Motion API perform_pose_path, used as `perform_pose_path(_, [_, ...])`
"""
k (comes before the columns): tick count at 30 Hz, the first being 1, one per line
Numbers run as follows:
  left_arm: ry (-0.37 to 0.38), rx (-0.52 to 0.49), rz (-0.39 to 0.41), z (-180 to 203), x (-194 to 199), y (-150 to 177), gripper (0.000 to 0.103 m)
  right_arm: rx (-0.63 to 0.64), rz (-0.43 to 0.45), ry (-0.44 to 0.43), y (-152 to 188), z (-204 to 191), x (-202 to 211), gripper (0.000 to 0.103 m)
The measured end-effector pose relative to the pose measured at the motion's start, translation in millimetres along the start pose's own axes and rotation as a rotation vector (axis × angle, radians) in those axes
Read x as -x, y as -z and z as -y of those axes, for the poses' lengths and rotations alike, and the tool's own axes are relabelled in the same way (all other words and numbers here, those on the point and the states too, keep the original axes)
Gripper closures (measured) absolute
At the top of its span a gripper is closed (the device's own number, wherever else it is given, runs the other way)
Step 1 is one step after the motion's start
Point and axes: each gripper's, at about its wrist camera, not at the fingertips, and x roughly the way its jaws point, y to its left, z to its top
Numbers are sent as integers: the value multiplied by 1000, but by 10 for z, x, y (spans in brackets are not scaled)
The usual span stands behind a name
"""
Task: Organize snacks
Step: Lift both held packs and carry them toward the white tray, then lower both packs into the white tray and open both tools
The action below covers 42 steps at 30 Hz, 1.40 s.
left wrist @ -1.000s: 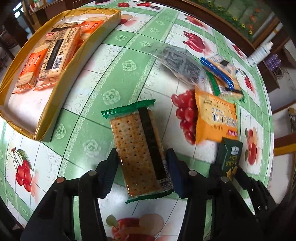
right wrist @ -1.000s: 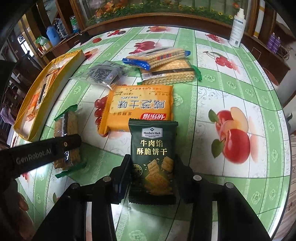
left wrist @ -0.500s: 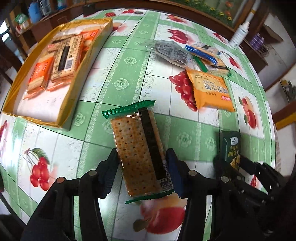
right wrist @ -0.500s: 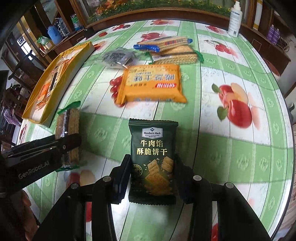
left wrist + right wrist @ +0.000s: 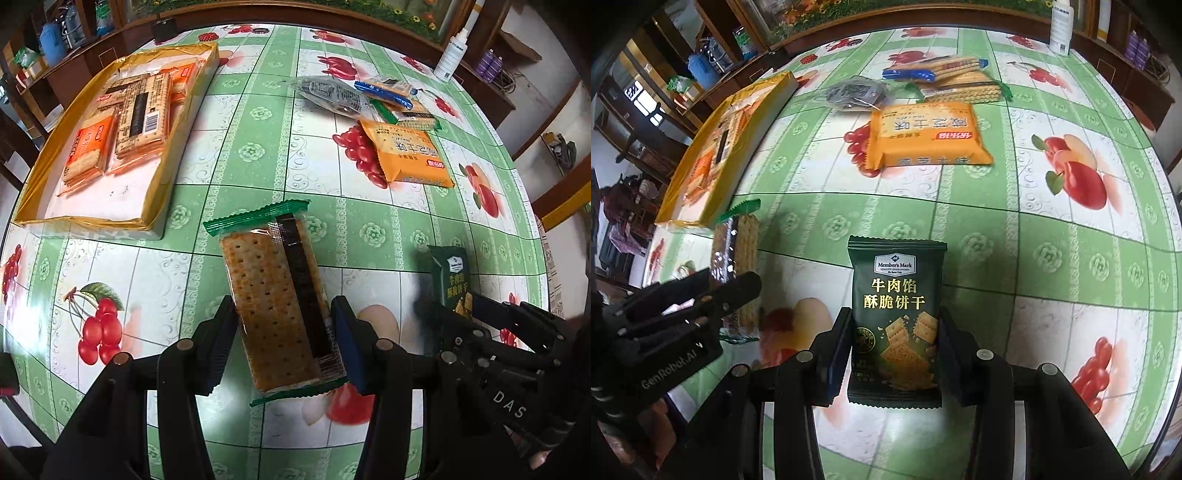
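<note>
Green-sealed cracker pack [image 5: 280, 302] lifted above table; dark green biscuit packet [image 5: 897, 321] upright (label facing camera)

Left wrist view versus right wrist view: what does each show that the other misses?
Only the left wrist view shows the yellow tray's inside fully: several cracker packs, part of the floor bare. Only the right wrist view shows the dark green packet's whole printed front. Both show the left hand-held gripper clamping the green-ended cracker pack, the right hand-held gripper clamping the green packet, and the orange packet.
</note>
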Motion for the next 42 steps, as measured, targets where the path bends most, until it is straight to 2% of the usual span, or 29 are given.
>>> perform_pose_path(14, [29,-17,40,-203,211,-8,53,-8,4,-57,-108,-329,83,58])
perform_pose_path(21, [54,20,56,-435,345,-108,53,2,0,-96,-229,-560,79,58])
perform_pose_path(27, [39,92,95,-872,509,-336,53,30,22,-153,-501,-899,109,58])
perform_pose_path(33, [-13,176,145,-1509,627,-663,53,88,57,-197,-887,-1407,50,58])
perform_pose_path(38, [-77,223,148,-1982,540,-869,53,119,69,-231,-1163,-1805,-109,58])
perform_pose_path(42, [-106,231,138,-2149,393,-988,53,129,75,-246,-1328,-2067,-308,58])
